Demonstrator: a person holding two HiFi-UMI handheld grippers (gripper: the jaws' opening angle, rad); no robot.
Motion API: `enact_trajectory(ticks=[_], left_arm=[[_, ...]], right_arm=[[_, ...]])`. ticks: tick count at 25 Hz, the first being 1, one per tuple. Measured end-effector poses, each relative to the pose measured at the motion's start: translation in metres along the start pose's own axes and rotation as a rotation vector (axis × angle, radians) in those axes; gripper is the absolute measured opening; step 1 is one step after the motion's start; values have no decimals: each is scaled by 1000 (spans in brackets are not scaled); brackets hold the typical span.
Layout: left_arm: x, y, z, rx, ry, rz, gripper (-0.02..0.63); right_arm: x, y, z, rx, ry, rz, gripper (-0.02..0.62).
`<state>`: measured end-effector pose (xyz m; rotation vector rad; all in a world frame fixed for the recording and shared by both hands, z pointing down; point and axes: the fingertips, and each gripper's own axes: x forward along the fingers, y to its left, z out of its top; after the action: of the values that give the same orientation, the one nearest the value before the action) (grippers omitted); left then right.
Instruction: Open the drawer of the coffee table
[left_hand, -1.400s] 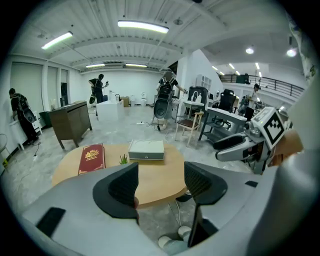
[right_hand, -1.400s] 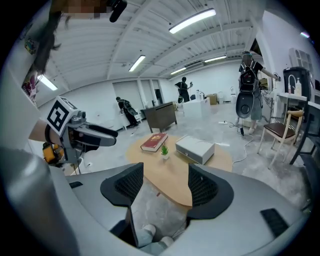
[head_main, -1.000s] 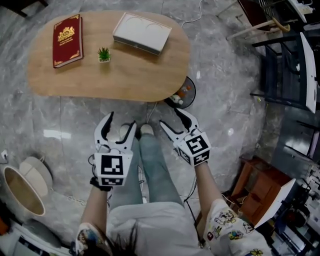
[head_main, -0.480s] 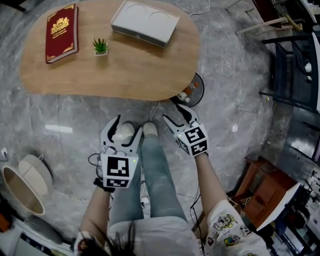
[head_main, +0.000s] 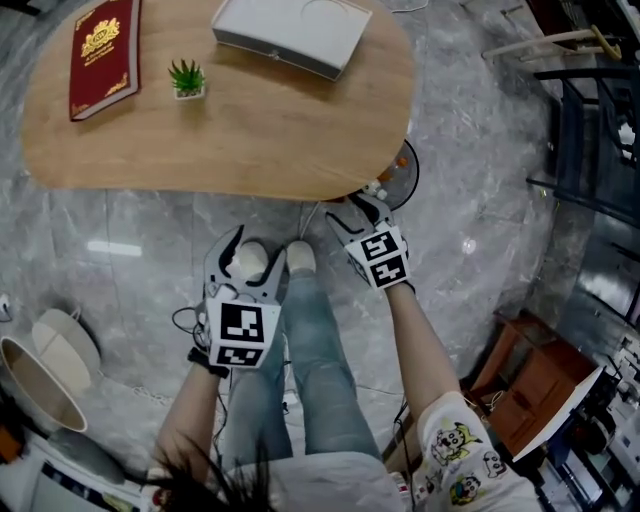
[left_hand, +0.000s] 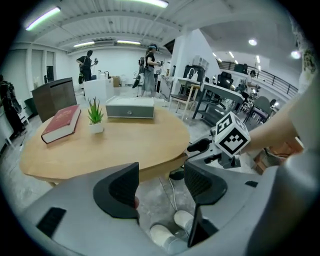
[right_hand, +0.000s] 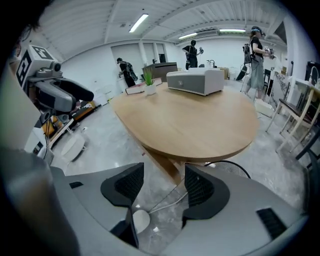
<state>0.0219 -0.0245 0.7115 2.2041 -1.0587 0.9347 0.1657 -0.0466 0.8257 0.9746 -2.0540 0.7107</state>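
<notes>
The oval wooden coffee table (head_main: 250, 140) fills the top of the head view. On it stand a white drawer box (head_main: 290, 30), a small potted plant (head_main: 185, 78) and a red book (head_main: 100, 55). In the left gripper view the white drawer box (left_hand: 130, 107) shows a grey front with a small knob, and that front looks shut. My left gripper (head_main: 252, 250) hangs open and empty over the floor, short of the table. My right gripper (head_main: 355, 212) is open and empty just at the table's near edge. The table edge (right_hand: 200, 145) lies right ahead of the right gripper (right_hand: 159, 187).
A black round fan-like stand (head_main: 395, 175) sits on the floor under the table's right end, with a cable running from it. A beige round basket (head_main: 40, 370) is at lower left. Black chairs (head_main: 590, 130) and a brown box (head_main: 530, 385) stand at right. People stand far behind the table.
Both grippers have moved forward toward the table. The right one has come up to the table's near edge. Both stay open.
</notes>
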Motion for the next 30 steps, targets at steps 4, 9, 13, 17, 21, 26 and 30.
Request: enact_trajectory(ticks=[4,9,13,17,21,26,30], left_arm=[[13,-2,-16,27,50,-19,262],[17,1,-27,28,80,-24,262],[16,7,-36,5,92,-18,262],[17,9,-44,6,105,-19,262],[20,7,-47,16,115,-17,262],[22,1,-53,57,127,-30,262],[24,-1,-55,119,132,-43,262]], right_arm=[[20,-3,-8,-38,6,10,245],[35,-3,-7,-58,6,27,195],[39,-5,-7,-99,17,52,175],[39,-4,-9,-152,13,88,150],[36,0,-15,-257,15,123,120],[34,3,-14,-322,-12,150,106],[28,1,-15,-413,-14,174,83]])
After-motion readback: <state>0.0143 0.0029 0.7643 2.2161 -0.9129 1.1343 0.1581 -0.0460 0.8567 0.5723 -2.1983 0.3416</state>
